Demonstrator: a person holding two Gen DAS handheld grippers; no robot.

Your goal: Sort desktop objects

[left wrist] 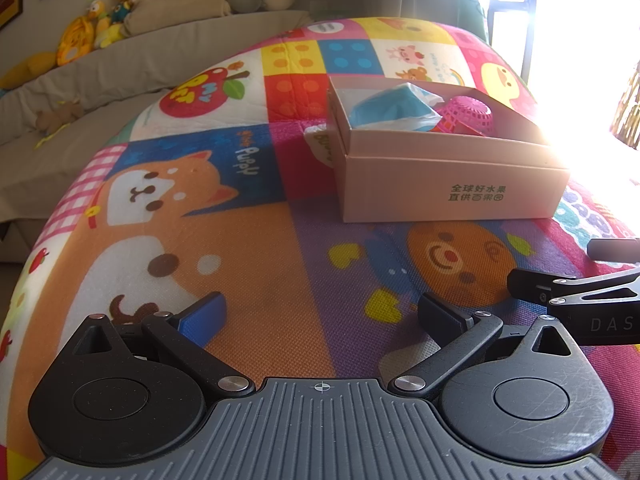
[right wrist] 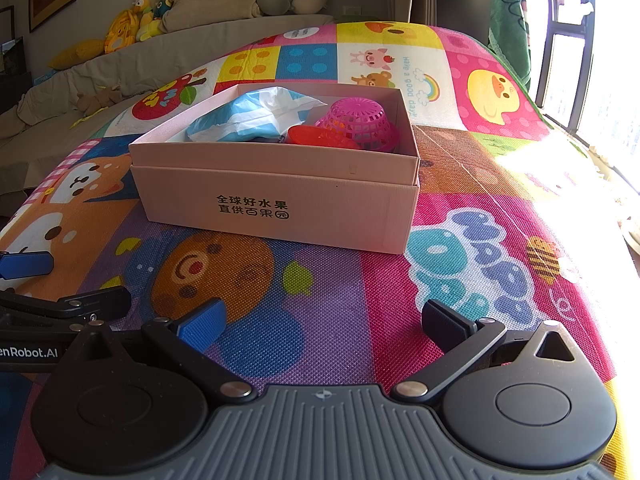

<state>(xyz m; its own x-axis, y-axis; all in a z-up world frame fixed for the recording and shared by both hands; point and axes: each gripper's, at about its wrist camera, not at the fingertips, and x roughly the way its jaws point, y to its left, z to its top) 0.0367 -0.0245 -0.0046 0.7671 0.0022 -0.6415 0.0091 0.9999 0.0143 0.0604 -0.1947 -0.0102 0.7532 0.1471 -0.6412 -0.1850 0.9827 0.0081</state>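
Note:
A pink cardboard box stands on the colourful cartoon mat. Inside it lie a blue-and-white plastic packet, an upturned magenta mesh basket and a red plastic piece. My left gripper hovers open over the mat, short of the box, with nothing between its fingers. My right gripper is also open and empty, in front of the box. Each gripper shows at the edge of the other's view.
A grey sofa with plush toys and cushions runs behind the mat. A bright window lies to the right, washing out that side in the left wrist view. A white wrapper peeks out beside the box's left wall.

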